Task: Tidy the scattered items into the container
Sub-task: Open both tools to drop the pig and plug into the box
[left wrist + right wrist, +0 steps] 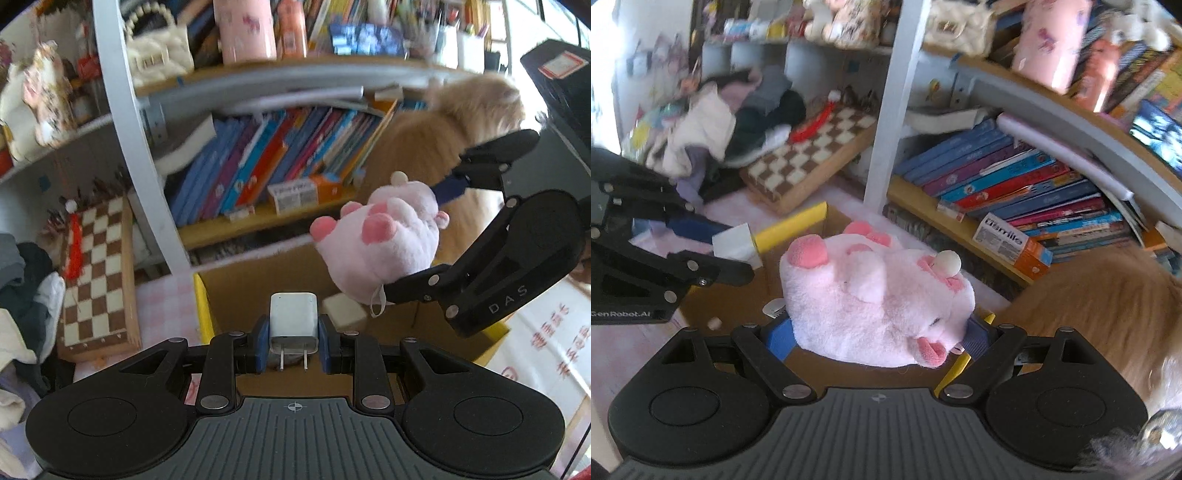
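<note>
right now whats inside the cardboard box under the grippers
Inside the cardboard box: bare brown floor and a pale flat item. The pink plush and white charger, both gripped above it, hide the rest.

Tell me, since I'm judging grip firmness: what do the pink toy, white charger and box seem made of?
Pink toy: soft plush, fuzzy pile bulging between the pads. White charger: likely hard plastic, smooth, metal prongs. Box: apparently cardboard, matte brown walls, yellow-edged rim.

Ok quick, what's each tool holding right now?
Left tool: closed on the white charger.
Right tool: closed on the pink plush toy.
</note>
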`<state>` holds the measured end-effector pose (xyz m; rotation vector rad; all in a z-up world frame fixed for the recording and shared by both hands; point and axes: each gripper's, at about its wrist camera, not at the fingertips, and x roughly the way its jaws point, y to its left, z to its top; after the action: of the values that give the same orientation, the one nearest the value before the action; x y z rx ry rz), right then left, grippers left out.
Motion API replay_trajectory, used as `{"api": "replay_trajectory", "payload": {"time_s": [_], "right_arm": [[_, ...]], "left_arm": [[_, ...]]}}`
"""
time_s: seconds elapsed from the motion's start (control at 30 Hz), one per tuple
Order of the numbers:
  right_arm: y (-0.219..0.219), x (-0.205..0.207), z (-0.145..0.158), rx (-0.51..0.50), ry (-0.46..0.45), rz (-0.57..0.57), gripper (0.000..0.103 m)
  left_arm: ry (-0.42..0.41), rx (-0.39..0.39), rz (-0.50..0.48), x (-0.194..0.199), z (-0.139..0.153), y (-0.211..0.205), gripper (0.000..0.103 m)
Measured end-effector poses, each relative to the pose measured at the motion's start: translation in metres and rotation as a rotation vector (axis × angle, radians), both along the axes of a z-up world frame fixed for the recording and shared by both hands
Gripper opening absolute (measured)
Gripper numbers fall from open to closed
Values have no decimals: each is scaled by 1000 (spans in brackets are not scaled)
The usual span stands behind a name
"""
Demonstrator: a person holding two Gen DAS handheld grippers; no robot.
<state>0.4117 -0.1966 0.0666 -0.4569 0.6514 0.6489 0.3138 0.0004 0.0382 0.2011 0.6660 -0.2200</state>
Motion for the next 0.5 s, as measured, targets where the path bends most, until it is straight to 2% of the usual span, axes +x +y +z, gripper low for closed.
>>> {"api": "replay_trajectory", "payload": {"time_s": [0.17, 0.33, 0.5], "right_arm": [[12, 26, -22, -84, 96, 85, 87], [23, 44, -42, -129, 209, 144, 87], [31, 52, -56, -171, 285, 193, 87]], "left_arm": [[75, 15, 9, 23, -17, 0, 25], [146, 29, 20, 43, -35, 0, 25], [199, 51, 22, 56, -47, 3, 25]]}}
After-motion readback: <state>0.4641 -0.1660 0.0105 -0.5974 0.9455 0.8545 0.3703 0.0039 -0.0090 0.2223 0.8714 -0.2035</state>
